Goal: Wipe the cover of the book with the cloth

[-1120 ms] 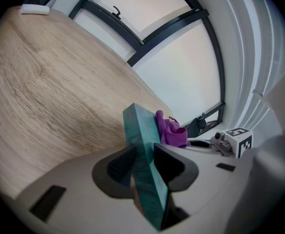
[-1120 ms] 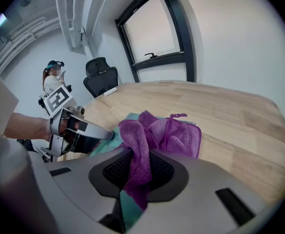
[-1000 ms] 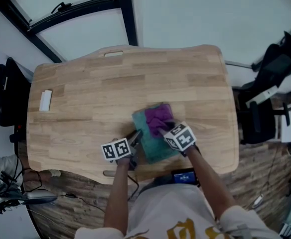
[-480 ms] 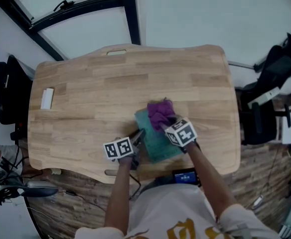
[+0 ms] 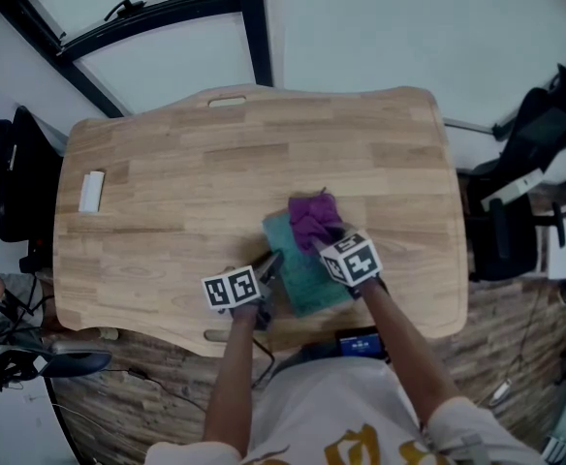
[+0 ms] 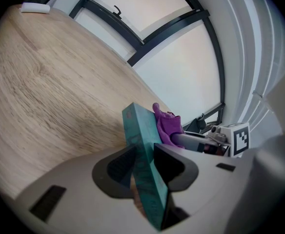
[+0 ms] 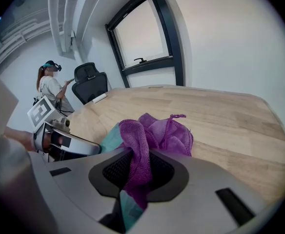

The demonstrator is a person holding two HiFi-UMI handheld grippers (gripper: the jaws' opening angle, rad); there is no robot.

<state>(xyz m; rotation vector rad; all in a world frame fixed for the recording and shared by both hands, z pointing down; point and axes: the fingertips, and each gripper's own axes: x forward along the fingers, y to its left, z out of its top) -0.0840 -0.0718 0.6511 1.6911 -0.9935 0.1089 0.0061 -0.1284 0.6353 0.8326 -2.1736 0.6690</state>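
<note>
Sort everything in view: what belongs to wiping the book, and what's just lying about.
In the job: teal book, clamped in the left claw; purple cloth, clamped in the right claw.
Lying about: small white object on the table; office chair beside it.

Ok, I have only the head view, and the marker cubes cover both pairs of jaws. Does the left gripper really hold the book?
Observer: Yes. The left gripper is shut on the teal book; the book's edge sits between its jaws.
Operator: And does the right one grip the cloth?
Observer: It does. The right gripper is shut on a fold of the purple cloth, and the rest bunches up ahead of the jaws.
Operator: Is somebody else close to the table?
Observer: The right gripper view shows a person standing beyond the black office chair.
</note>
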